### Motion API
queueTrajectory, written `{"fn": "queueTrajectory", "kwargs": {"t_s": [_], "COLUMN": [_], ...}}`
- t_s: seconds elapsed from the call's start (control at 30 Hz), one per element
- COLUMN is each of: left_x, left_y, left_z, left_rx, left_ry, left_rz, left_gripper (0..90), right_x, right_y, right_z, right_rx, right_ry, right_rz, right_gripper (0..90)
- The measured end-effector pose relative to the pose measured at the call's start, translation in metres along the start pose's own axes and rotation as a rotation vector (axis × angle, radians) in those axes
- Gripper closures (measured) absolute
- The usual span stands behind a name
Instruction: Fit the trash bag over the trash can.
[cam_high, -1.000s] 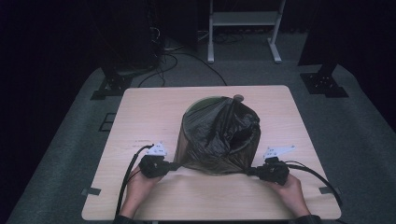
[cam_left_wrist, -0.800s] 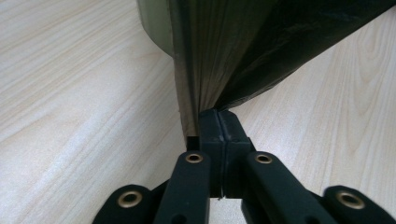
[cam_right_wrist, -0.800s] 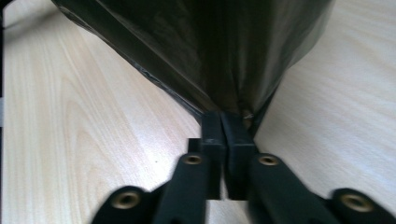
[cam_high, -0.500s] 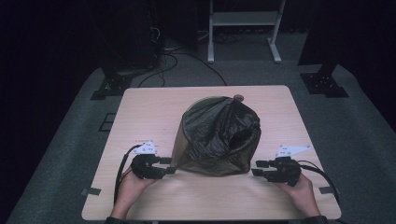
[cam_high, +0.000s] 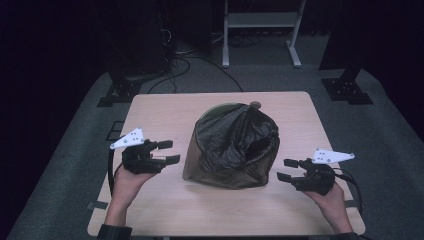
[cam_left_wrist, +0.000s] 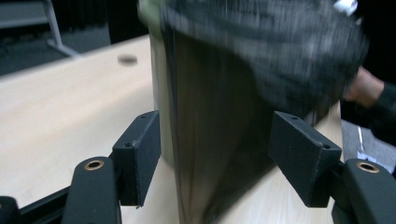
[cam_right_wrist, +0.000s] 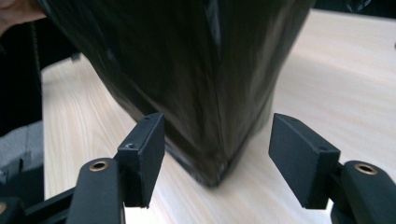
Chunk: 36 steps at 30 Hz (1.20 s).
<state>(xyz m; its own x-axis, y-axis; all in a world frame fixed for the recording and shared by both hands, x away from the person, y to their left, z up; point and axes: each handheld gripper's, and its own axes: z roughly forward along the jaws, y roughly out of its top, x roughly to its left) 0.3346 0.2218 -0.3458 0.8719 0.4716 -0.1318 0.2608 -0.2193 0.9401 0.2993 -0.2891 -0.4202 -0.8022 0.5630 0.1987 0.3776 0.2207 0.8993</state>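
A second earlier both grippers had been pressed against the lower sides of the bin; since then each had let go and drawn back from it, and their jaws had just been opening, with nothing clamped between them. The left gripper (cam_high: 167, 152) hung raised just left of the bin (cam_high: 232, 147), apart from it, jaws wide. The right gripper (cam_high: 288, 170) sat just right of the bin near its base, jaws also wide and clear of the black bag (cam_high: 235, 142) that lined it. In the left gripper view the bin (cam_left_wrist: 219, 140) stood ahead between the spread jaws, untouched; in the right gripper view its lower corner (cam_right_wrist: 205, 116) lay likewise between them. The bin stood upright at the middle of the tabletop (cam_high: 160, 110), well away from every edge, with bare wood on all sides of it.
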Motion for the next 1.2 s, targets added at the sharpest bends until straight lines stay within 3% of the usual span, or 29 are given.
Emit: {"fn": "queueTrajectory", "kwargs": {"t_s": [0.23, 0.5, 0.7, 0.8, 0.9, 1.1, 1.2], "left_x": [0.003, 0.017, 0.026, 0.028, 0.030, 0.032, 0.037], "left_y": [0.047, 0.086, 0.095, 0.095, 0.093, 0.094, 0.095], "left_z": [0.028, 0.079, 0.114, 0.127, 0.138, 0.143, 0.140], "left_rx": [-0.004, 0.025, 0.084, 0.136, 0.177, 0.200, 0.177], "left_ry": [0.002, -0.025, -0.039, -0.024, -0.035, -0.023, -0.020], "left_rz": [0.056, 0.088, 0.111, 0.120, 0.124, 0.152, 0.135], "left_gripper": [33.0, 35.7, 43.5, 47.3, 56.6, 86.2, 89.7], "right_x": [-0.002, -0.004, -0.006, -0.007, -0.007, -0.007, -0.006], "right_y": [0.020, 0.029, 0.030, 0.031, 0.033, 0.034, 0.034], "right_z": [0.000, 0.003, 0.003, 0.003, 0.003, 0.009, 0.013], "right_rx": [-0.048, -0.062, -0.064, -0.067, -0.069, -0.061, -0.050], "right_ry": [0.003, 0.004, 0.004, 0.003, 0.006, 0.014, 0.015], "right_rz": [-0.023, -0.038, -0.039, -0.038, -0.040, -0.045, -0.049], "right_gripper": [36.1, 37.0, 37.5, 37.5, 37.7, 38.4, 39.7]}}
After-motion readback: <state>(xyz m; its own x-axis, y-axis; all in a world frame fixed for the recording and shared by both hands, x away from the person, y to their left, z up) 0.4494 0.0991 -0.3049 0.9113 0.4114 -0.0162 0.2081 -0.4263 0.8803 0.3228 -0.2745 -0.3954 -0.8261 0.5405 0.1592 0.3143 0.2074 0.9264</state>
